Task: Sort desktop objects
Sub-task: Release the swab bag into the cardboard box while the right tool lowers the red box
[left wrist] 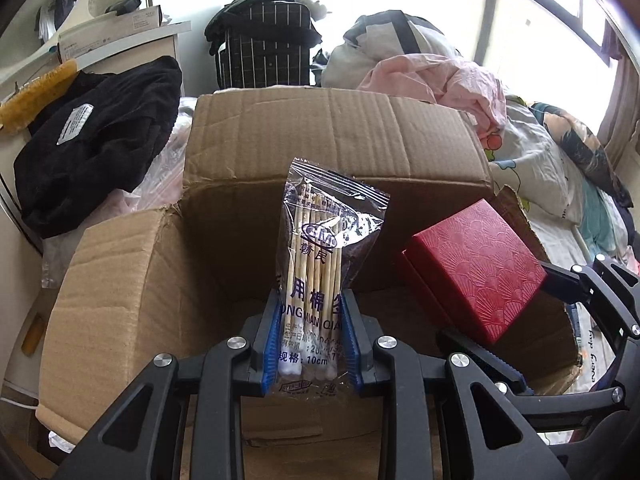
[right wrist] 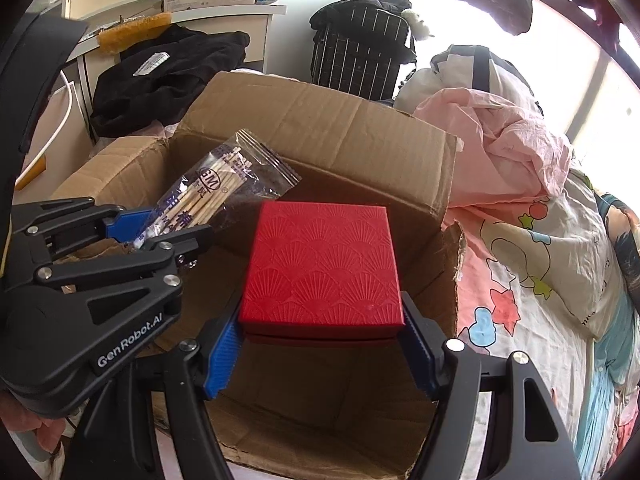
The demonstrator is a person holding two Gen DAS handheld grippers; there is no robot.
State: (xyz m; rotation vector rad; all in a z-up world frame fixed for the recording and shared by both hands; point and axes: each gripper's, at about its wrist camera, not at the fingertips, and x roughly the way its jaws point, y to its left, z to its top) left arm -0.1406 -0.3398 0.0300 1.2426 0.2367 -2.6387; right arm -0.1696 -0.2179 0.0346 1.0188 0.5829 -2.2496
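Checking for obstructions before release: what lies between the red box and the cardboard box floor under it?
Nothing: the right wrist view shows bare cardboard box floor beneath the red box.

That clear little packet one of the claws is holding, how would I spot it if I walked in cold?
Find the big open cardboard box beside the bed. Two claws hover over it; the left gripper pinches a clear plastic bag of cotton swabs upright. Unlike the red box next to it, it is see-through, with wooden sticks and blue print.

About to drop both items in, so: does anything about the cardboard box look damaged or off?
Yes. The cardboard box is torn: its right-hand flap has a ragged, ripped edge, and the bottom front edge is frayed. The inside looks clear.
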